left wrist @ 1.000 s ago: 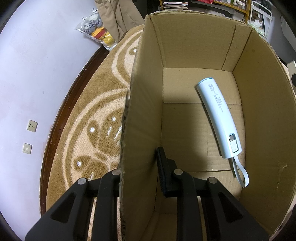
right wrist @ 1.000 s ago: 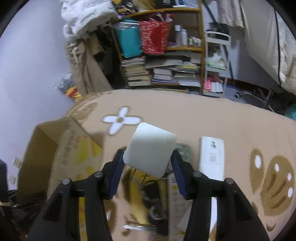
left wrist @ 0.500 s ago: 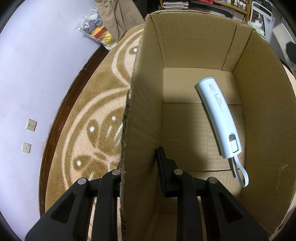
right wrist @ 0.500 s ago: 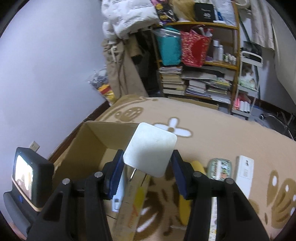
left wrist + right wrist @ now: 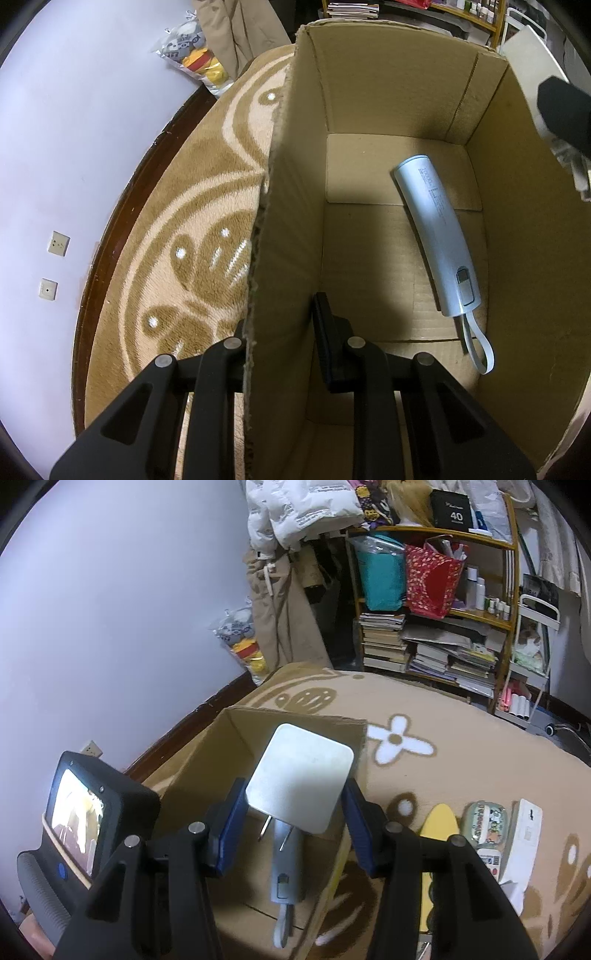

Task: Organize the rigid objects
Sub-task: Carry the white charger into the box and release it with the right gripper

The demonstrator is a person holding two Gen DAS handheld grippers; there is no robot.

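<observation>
Your left tongs [image 5: 280, 332] are clamped on the near side wall of the cardboard box [image 5: 391, 62], one finger outside against the carpet side and the other inside the box, so the wall stands pinched between them. The box sits on a brown and cream patterned carpet [image 5: 192, 221], close to the white wall with its dark skirting board.

Inside the box, a pale blue power bank [image 5: 437, 236] lies flat on the cardboard floor, slanted toward the right-hand wall, its short loop strap [image 5: 478, 347] trailing toward you.

Your right tongs [image 5: 295, 812] grip a white plug adapter [image 5: 301, 775] between the blue pads [image 5: 232, 827]; its flat square face is turned toward the camera and its metal prongs [image 5: 267, 829] point down. You hold it in the air above the open box [image 5: 236, 738], over the power bank [image 5: 286, 864]. From the left wrist view, the same adapter [image 5: 532, 62] and a dark finger show just past the box's right rim.

On the carpet to the right of the box lie a yellow oblong item [image 5: 437, 834], a small printed tin [image 5: 485, 823] and a white flat box [image 5: 526, 827], side by side. A bookshelf [image 5: 436, 627] crowded with books and bags stands against the far wall.
</observation>
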